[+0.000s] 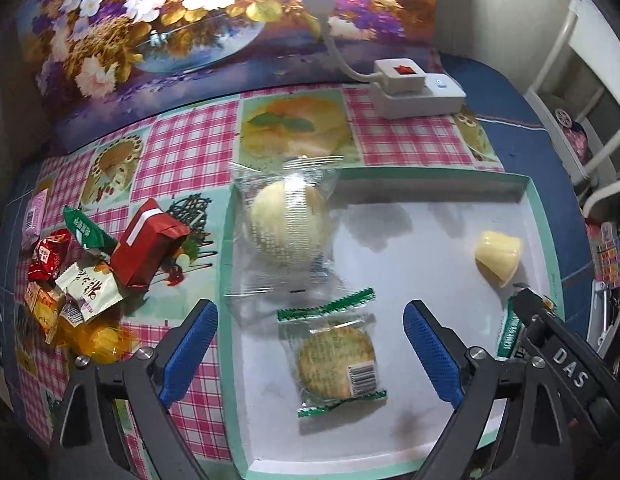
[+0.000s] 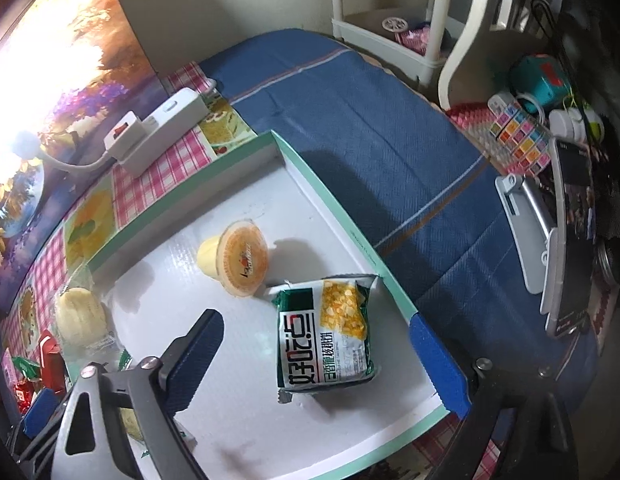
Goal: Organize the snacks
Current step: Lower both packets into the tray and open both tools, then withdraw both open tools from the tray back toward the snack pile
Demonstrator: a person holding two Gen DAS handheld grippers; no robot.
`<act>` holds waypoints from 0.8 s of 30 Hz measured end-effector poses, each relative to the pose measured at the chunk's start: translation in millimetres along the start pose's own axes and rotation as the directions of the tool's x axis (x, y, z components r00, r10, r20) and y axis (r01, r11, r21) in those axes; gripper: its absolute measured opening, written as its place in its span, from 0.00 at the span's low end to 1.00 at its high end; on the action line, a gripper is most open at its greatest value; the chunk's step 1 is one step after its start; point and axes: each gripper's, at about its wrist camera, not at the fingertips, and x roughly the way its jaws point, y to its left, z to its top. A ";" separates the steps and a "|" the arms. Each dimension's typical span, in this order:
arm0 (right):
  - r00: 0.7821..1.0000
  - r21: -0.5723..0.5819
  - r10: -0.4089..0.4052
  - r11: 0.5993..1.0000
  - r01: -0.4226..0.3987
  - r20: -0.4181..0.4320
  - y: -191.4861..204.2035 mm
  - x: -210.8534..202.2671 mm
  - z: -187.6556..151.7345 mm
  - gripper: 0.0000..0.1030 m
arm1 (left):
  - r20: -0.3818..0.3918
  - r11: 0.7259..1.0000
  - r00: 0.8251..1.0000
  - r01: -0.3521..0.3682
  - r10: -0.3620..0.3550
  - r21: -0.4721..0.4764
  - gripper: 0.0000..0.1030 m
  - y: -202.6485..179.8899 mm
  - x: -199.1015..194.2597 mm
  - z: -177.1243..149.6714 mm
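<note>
Cracker packet (image 1: pixel 334 354) lies free between spread jaws.

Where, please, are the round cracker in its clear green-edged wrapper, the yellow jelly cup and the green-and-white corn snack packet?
Round cracker in clear green-edged wrapper (image 1: pixel 336 360): left wrist view, centre of the biscuit.
Yellow jelly cup (image 2: pixel 234 258): right wrist view, on its orange foil lid.
Green-and-white corn snack packet (image 2: pixel 326 332): right wrist view, middle of the front face.

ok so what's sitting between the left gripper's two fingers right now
In the left wrist view, a wrapped round cracker lies on the tray floor between the open left gripper's blue pads, touched by neither. Nothing else is in that gap.
</note>
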 end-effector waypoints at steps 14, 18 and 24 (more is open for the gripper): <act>0.997 -0.050 0.072 0.996 -0.071 0.011 12.5 -5.4 3.1 1.00 | 0.033 0.992 0.998 -0.049 0.053 -0.112 0.93 26.8 -1.2 2.9; 0.996 -0.083 0.085 0.993 -0.082 0.035 17.9 -9.9 3.9 1.00 | 0.066 0.992 0.996 -0.054 0.062 -0.114 0.93 29.1 -4.9 3.6; 0.989 -0.102 0.144 0.985 -0.139 0.040 25.9 -12.6 4.5 1.00 | 0.081 0.990 0.994 -0.060 0.070 -0.125 0.93 35.9 -9.0 2.5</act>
